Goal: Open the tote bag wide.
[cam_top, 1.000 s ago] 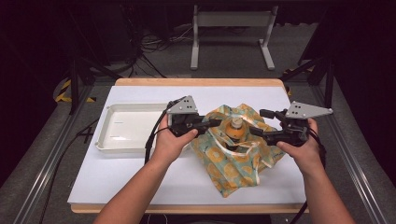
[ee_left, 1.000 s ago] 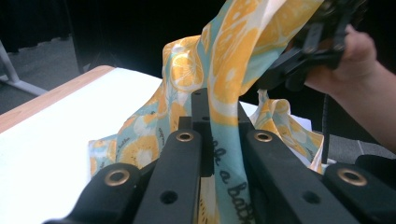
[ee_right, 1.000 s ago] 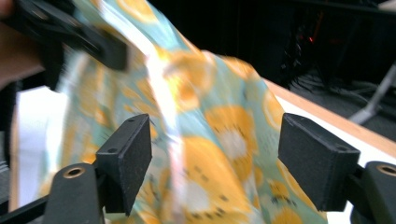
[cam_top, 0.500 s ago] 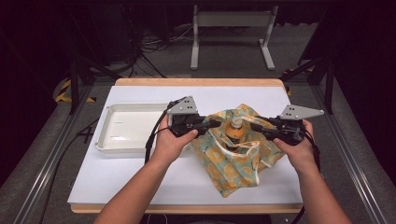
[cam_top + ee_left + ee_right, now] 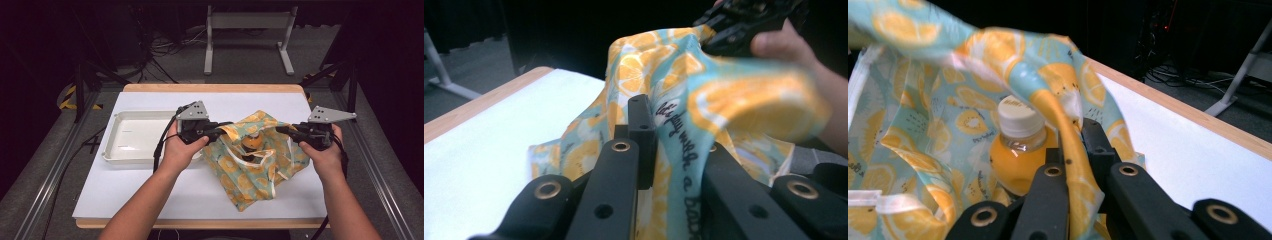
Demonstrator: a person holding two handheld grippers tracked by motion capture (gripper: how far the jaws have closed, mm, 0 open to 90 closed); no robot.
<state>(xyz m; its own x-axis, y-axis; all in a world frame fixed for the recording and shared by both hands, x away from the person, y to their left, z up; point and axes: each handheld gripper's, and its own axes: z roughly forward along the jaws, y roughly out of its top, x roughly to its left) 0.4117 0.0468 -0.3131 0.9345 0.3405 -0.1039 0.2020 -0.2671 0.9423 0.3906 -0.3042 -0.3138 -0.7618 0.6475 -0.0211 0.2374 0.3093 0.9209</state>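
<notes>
A: We see the left gripper (image 5: 224, 126) clamped on the lemon-print bag (image 5: 250, 170) rim, the right gripper (image 5: 286, 131) pinching the opposite edge

B: Agreed; the juice bottle (image 5: 1020, 150) stands inside, between us, mid-table, tray (image 5: 116, 150) left

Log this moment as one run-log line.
left gripper: shut on bag rim | right gripper: shut on bag rim | lemon-print bag: held open | juice bottle: upright inside | white tray: left of bag

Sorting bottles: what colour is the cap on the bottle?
White; the bottle cap shows best in the right gripper view.
</notes>
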